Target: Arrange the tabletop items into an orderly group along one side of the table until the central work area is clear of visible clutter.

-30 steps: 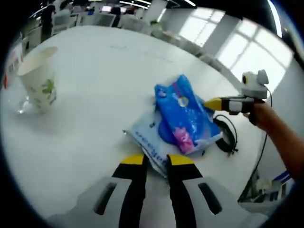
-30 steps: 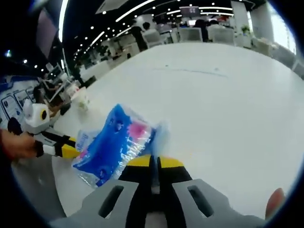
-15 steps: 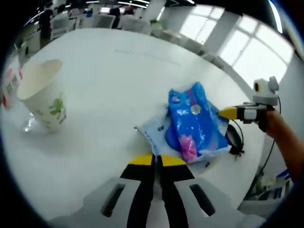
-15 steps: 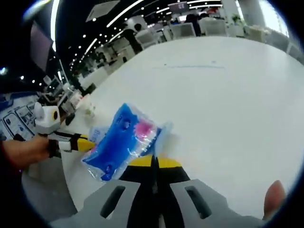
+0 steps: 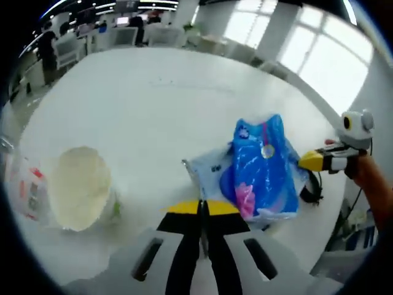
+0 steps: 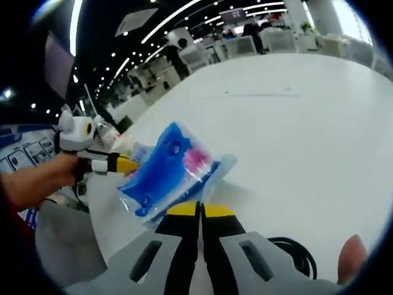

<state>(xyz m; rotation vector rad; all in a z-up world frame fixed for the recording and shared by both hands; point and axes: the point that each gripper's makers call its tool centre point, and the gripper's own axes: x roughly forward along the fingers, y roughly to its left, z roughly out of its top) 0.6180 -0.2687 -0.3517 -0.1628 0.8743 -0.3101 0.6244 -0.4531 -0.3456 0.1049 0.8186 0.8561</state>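
I note a glossy, crinkled plastic blue packet [image 5: 263, 175], a matt paper cup [image 5: 80, 195] and a smooth white table [image 5: 147, 104].

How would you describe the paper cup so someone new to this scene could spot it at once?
On the big white table, look to the side away from the bright blue packets held between the two grippers. The paper cup stands there alone, a wide open mouth with a cream inside and a green print on its wall. It is the one round, open, pale thing; the packets are flat and shiny.
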